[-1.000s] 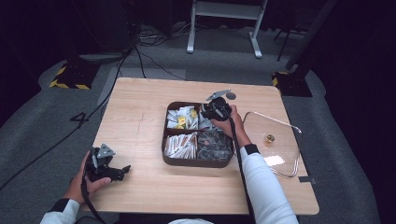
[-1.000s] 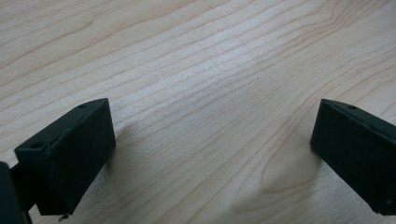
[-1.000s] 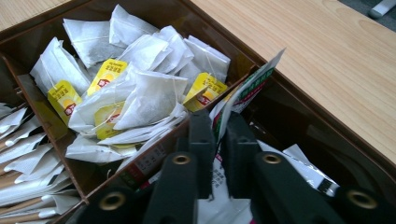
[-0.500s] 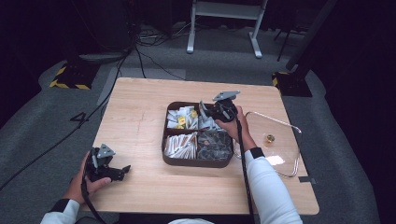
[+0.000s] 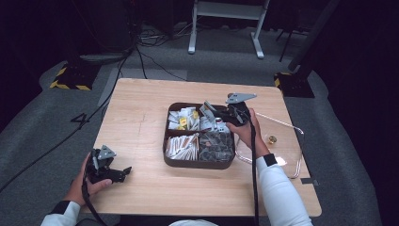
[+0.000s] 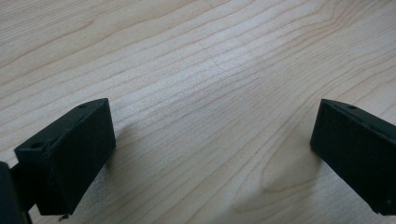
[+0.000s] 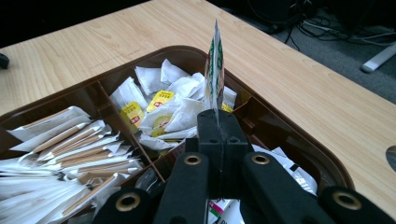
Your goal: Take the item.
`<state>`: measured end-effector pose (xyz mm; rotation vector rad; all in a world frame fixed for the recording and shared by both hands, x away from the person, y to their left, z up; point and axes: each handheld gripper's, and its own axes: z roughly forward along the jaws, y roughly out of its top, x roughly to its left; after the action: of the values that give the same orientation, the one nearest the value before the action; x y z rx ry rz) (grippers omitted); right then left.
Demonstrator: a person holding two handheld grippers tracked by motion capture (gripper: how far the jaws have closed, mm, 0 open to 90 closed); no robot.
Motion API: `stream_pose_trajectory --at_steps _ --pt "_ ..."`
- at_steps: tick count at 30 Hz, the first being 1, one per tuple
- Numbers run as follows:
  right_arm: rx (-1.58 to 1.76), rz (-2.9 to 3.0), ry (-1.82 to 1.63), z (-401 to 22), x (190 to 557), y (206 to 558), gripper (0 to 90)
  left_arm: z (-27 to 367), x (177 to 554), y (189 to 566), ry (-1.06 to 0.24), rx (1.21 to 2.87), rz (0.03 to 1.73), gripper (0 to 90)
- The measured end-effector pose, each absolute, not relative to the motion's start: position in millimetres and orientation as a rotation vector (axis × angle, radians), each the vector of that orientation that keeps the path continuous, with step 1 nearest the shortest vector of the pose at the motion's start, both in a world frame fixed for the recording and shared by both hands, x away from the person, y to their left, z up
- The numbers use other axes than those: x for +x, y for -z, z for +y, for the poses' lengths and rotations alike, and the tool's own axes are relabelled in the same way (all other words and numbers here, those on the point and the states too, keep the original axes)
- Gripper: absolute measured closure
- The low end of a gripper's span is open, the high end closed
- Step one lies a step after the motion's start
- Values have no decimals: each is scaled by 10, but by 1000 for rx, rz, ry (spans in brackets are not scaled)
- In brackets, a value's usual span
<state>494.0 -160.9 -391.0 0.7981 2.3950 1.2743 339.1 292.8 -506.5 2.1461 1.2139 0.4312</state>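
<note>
My right gripper (image 7: 217,122) has its two black jaws pressed together on a thin white sachet with green and red print (image 7: 215,65), pinched at its lower edge so that it stands on edge above the jaw tips. From the high view I hold this gripper (image 5: 210,111) above the back right compartment of the dark brown four-part plastic tray (image 5: 197,164), with the sachet clear of the heap below. Under it lie white packets with yellow labels (image 7: 161,100) in the back compartment, and paper-wrapped wooden sticks (image 7: 79,149) in the nearer one. My left gripper (image 5: 123,172) rests low on the pale wooden table (image 5: 141,108) near its front left corner, well apart from the tray, with its jaws standing wide apart over bare wood.
</note>
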Motion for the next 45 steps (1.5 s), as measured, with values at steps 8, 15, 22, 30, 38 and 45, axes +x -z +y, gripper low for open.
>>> stream_pose_trajectory --at_steps 8,15,22,30,38,45 --pt "777 2378 -1308 -1725 4828 3846 900 2926 3389 5066 -428 2142 1217 2" --pt "745 2382 -1318 -1802 4708 3810 900 2927 3391 5065 -430 2145 1215 2" --pt "700 2398 -1326 -1893 4563 3774 900 2928 3391 5065 -431 2146 1214 2" --pt "652 2427 -1336 -1959 4376 3774 900 2925 3389 5067 -429 2141 1218 2" --pt "597 2451 -1348 -1977 4182 3766 900 2927 3391 5065 -430 2145 1215 2" --pt "574 2488 -1342 -1994 4051 3851 900 2925 3389 5066 -429 2142 1218 2"
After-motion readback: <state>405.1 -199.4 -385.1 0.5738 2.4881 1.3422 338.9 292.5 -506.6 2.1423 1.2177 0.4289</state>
